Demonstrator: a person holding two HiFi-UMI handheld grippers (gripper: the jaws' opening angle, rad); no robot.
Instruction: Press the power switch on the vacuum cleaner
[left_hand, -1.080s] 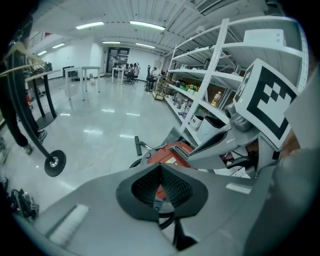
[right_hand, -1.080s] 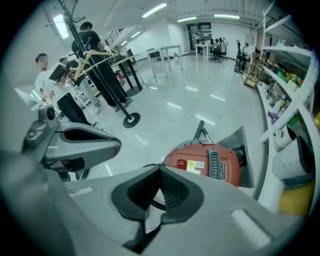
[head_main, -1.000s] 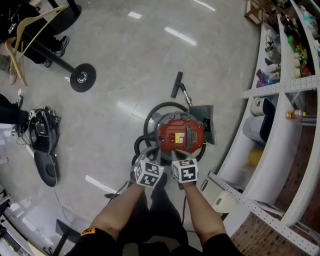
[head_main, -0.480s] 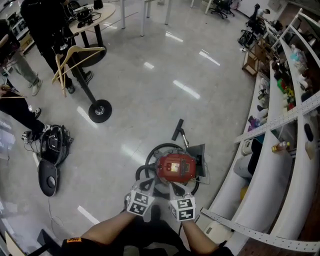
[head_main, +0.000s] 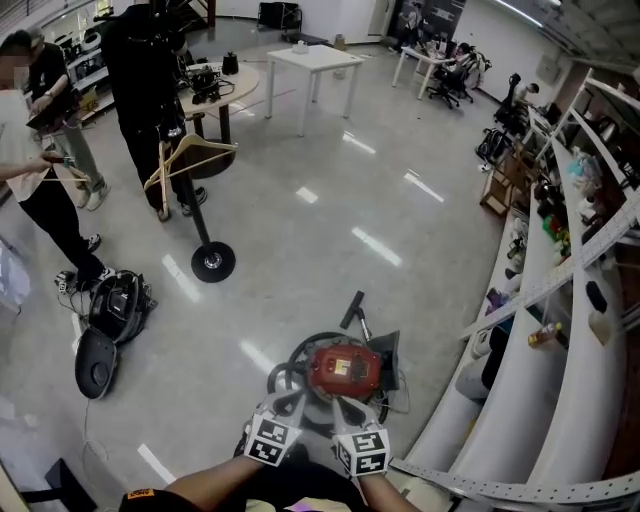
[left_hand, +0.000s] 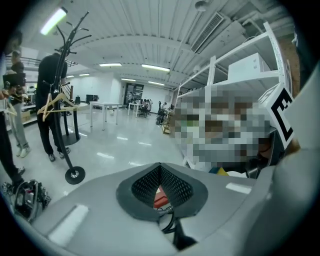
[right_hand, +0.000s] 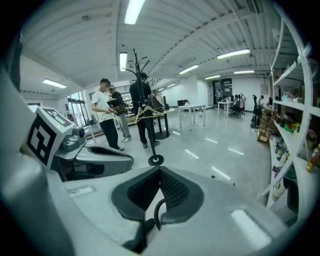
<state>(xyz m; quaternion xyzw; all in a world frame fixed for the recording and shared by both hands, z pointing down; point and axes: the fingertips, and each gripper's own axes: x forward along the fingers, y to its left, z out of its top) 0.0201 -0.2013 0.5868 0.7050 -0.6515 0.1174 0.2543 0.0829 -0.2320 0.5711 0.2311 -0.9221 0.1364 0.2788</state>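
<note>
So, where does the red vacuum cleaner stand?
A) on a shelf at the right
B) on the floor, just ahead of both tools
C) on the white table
B: the head view shows the red vacuum cleaner on the floor, just beyond the left tool and the right tool.

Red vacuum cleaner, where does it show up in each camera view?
Head view: red vacuum cleaner on the floor, lower centre.
Left gripper view: only a red sliver, low centre, seen between the jaws.
Right gripper view: not in it.
Shared landmark: the coat rack's round base, at left in the left gripper view, centre in the right gripper view.
</note>
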